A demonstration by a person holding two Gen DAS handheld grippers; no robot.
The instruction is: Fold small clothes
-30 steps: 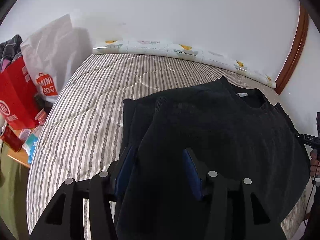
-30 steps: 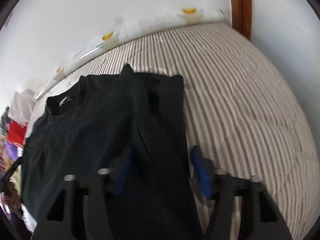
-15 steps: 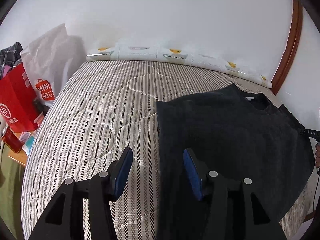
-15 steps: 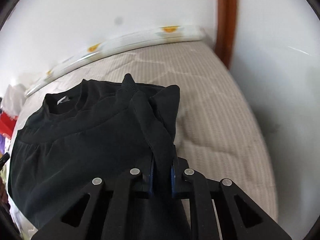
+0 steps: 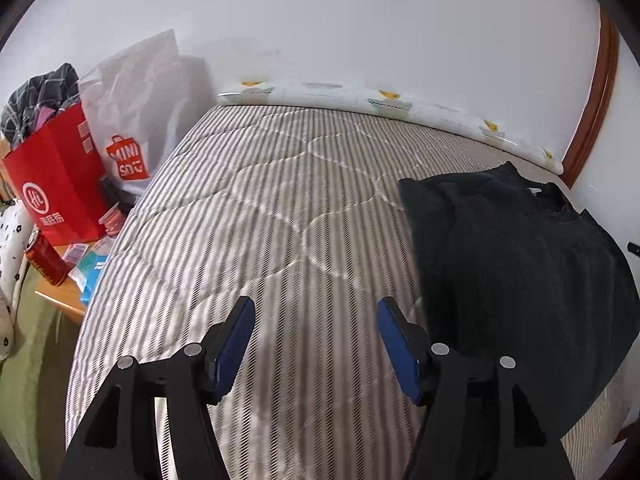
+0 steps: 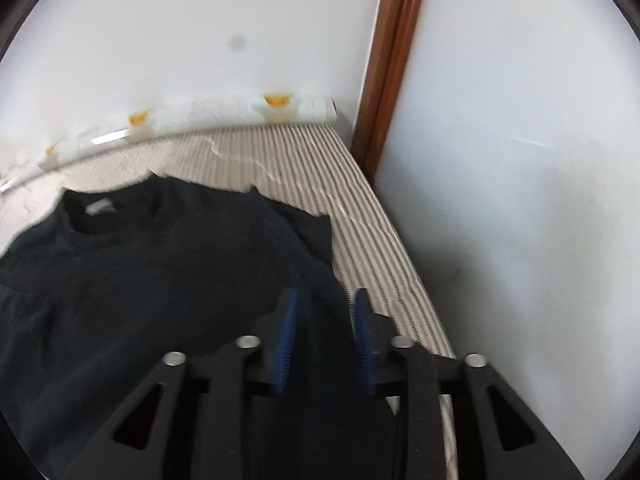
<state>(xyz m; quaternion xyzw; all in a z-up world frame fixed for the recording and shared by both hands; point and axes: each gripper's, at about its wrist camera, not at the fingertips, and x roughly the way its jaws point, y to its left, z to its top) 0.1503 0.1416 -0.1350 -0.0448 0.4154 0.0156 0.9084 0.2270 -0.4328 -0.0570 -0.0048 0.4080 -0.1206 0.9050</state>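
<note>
A black top (image 5: 512, 264) lies flat on the striped mattress (image 5: 280, 220), its neckline (image 6: 100, 216) toward the wall and its side folded inward. My left gripper (image 5: 315, 302) hovers over bare mattress just left of the top; its jaws are opening and nothing is between them. In the right wrist view my right gripper (image 6: 325, 300) hangs above the folded right edge of the black top (image 6: 160, 288). Its jaws are opening, and the blue pads (image 6: 290, 312) stand apart from the cloth that lies under and between them.
A patterned roll (image 5: 360, 100) runs along the wall at the mattress head. A red paper bag (image 5: 52, 192), a white shopping bag (image 5: 132, 120), a red can (image 5: 44, 260) and a wooden side table (image 5: 60, 298) stand at the left. Brown door trim (image 6: 388, 72) and a white wall (image 6: 520, 160) border the right.
My left gripper slid left off the black top onto bare mattress and widened. My right gripper pinched a fold of the top's right side, then rose, swung toward the right wall and let it go.
</note>
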